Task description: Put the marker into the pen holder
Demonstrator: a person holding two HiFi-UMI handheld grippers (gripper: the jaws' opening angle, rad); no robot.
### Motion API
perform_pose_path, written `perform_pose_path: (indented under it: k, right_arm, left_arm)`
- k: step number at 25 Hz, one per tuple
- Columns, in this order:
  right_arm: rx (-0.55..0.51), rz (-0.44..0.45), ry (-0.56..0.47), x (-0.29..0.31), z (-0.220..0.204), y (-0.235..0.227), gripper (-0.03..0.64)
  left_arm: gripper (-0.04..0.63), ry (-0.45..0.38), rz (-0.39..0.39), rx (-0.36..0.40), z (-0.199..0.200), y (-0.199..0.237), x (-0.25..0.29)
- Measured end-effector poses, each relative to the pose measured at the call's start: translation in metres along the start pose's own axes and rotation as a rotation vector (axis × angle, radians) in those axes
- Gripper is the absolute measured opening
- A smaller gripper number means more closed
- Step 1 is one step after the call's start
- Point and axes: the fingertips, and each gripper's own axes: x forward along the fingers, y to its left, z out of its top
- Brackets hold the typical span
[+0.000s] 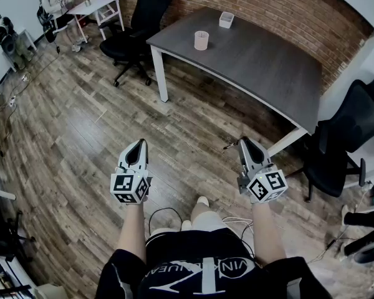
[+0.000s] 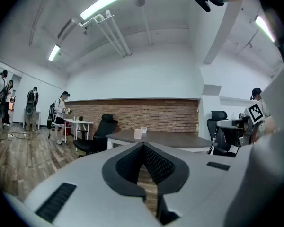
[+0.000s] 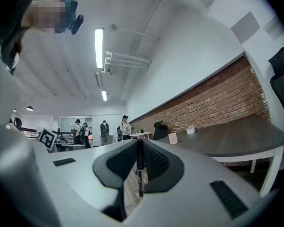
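The black marker (image 3: 140,169) stands upright between the pads of my right gripper (image 3: 138,143), which is shut on it. In the head view its end pokes out to the left of the right gripper (image 1: 243,144). The pink pen holder (image 1: 201,40) stands on the far dark grey table (image 1: 268,67), well ahead of both grippers. It also shows small in the left gripper view as the pen holder (image 2: 137,133) and in the right gripper view as the pen holder (image 3: 173,138). My left gripper (image 1: 138,148) is held level with the right one, shut with nothing in it; its jaw tips (image 2: 143,146) meet.
A small white box (image 1: 226,20) sits behind the pen holder on the table. Black office chairs stand at the table's left (image 1: 140,27) and right (image 1: 346,145). Wooden floor lies between me and the table. People stand by a white desk (image 1: 100,5) at far left.
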Motion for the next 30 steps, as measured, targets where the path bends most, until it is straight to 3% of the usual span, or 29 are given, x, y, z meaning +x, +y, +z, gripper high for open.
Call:
perform_pose_path:
  k: [10,19,30]
  right_arm:
    - [0.016,-0.019,-0.01,0.061,-0.004,-0.037,0.051]
    - [0.051,-0.008,0.0,0.143,-0.004,-0.089,0.051]
    - [0.089,0.002,0.035,0.223,0.0,-0.148,0.052]
  left_arm:
    - [0.014,-0.01,0.019,0.001,0.004,0.037,0.056]
    - [0.015,-0.022,0.043,-0.038,0.023,0.067,0.149]
    - [0.015,0.028,0.066,-0.062,0.021,0.087,0.236]
